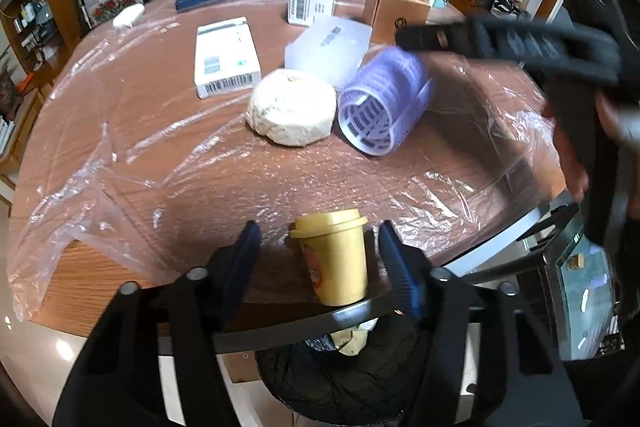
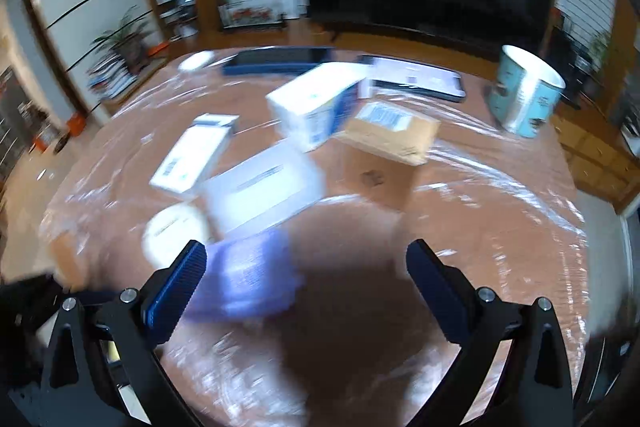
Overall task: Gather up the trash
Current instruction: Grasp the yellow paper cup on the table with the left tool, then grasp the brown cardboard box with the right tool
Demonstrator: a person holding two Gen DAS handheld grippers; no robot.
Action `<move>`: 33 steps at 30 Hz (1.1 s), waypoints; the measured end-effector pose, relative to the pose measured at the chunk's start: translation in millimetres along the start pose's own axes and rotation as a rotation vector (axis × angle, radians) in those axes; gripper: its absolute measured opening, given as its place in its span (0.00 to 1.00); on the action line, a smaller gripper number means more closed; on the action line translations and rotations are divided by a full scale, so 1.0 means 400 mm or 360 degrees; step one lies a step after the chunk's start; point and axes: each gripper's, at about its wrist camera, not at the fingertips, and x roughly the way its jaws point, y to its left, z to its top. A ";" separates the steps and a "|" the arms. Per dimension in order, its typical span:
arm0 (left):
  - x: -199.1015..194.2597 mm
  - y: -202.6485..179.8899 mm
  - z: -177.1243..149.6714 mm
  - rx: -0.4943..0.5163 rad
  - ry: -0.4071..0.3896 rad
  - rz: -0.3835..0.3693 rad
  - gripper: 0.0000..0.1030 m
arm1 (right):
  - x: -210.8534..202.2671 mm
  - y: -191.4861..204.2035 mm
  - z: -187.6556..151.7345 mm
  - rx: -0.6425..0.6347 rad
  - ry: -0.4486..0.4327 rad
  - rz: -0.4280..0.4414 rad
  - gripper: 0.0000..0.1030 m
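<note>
A small yellow lidded cup (image 1: 334,259) stands at the near edge of the round table (image 1: 120,267), between the fingers of my left gripper (image 1: 318,259), which is open around it with gaps on both sides. A black-lined trash bin (image 1: 340,375) with trash in it sits below the table edge. A purple ribbed roller (image 1: 384,103) lies on its side beside a whitish wrapped lump (image 1: 292,111). My right gripper (image 2: 306,267) is open and empty above the table, with the blurred roller (image 2: 248,275) by its left finger. In the left wrist view the right gripper (image 1: 508,43) hovers at upper right.
Clear plastic film (image 1: 80,167) covers the table. White boxes (image 1: 226,57), a translucent box (image 1: 328,47), a brown carton (image 1: 394,9), a blue-patterned mug (image 2: 524,95) and dark flat cases (image 2: 280,61) stand farther back. Shelves and a dark TV line the room.
</note>
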 end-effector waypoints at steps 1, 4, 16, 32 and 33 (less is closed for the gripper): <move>0.001 -0.003 0.000 0.0011 0.0000 0.0005 0.52 | 0.011 -0.017 0.012 0.0042 0.0005 -0.0018 0.96; 0.003 -0.011 0.005 0.0043 -0.0001 0.0025 0.45 | 0.041 -0.050 0.042 0.0150 0.0018 -0.0033 0.96; 0.002 -0.004 0.015 0.0083 -0.0031 0.0061 0.37 | 0.152 -0.055 0.118 0.0229 0.0031 -0.0081 0.82; 0.001 0.035 0.047 0.0044 -0.0074 0.0061 0.37 | 0.103 -0.122 0.071 0.0394 -0.0035 0.0056 0.56; 0.001 0.036 0.048 0.0040 -0.0076 0.0059 0.37 | 0.099 -0.125 0.068 0.0400 -0.0042 0.0058 0.56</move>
